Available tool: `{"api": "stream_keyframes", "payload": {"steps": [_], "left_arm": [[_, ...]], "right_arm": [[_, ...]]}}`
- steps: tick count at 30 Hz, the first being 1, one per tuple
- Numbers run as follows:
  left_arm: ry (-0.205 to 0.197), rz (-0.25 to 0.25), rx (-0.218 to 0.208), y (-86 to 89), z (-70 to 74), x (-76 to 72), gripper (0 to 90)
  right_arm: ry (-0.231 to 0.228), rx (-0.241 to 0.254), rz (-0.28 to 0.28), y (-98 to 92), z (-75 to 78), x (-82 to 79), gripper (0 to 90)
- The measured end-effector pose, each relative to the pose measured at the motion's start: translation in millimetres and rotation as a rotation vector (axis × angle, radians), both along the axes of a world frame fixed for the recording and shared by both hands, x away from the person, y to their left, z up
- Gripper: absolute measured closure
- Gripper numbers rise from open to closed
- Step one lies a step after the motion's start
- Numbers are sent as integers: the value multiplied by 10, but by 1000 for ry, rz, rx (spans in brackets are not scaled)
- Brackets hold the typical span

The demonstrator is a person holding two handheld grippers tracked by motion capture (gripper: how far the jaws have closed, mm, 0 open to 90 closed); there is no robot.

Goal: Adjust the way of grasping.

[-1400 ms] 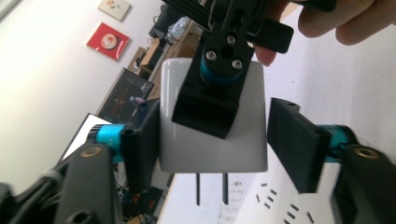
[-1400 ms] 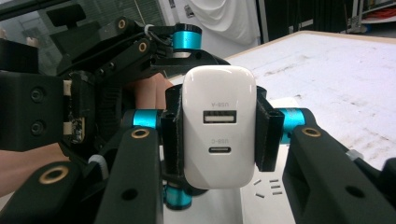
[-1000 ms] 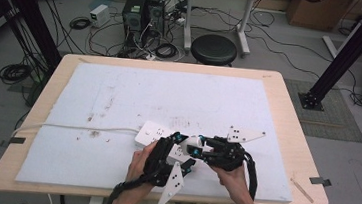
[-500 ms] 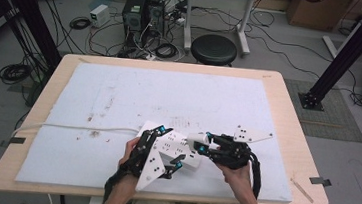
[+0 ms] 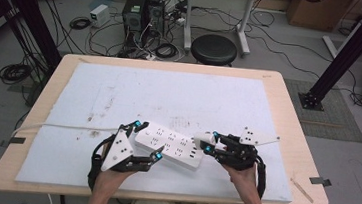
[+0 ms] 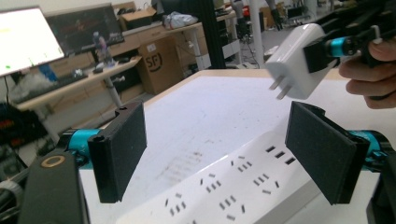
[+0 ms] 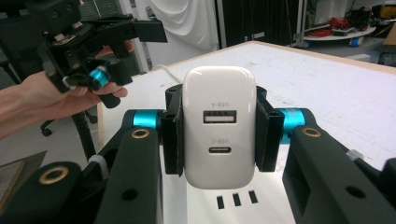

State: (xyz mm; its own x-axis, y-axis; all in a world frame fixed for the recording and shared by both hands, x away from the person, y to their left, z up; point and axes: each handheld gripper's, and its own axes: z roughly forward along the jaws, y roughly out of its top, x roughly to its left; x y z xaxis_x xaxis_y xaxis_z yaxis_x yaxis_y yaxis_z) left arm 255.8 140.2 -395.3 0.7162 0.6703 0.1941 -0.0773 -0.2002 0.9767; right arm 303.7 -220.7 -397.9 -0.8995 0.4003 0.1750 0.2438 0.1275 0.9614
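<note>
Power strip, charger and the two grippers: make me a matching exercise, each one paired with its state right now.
Column one:
1. power strip
2. charger
3. left gripper
4. right gripper

Column two:
A. open, jaws either side of the strip
B. lying flat on the white mat
C. shut on a white block
D. held above the strip, two flat prongs bare

Pairs: 1-B, 2-D, 3-A, 4-C
</note>
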Motion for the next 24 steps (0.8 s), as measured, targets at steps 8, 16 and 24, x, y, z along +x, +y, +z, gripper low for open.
{"api": "stream_keyframes", "payload": {"steps": [8, 16, 24], "left_arm": [[82, 101, -60, 309, -43, 31, 206], [132, 255, -90, 669, -52, 62, 206], [188, 428, -111, 977, -73, 18, 206]], "right_arm": [[-18, -8, -10, -40, 12, -20, 632], [-16, -18, -26, -91, 22, -10, 633], [-24, -21, -38, -124, 18, -15, 633]]}}
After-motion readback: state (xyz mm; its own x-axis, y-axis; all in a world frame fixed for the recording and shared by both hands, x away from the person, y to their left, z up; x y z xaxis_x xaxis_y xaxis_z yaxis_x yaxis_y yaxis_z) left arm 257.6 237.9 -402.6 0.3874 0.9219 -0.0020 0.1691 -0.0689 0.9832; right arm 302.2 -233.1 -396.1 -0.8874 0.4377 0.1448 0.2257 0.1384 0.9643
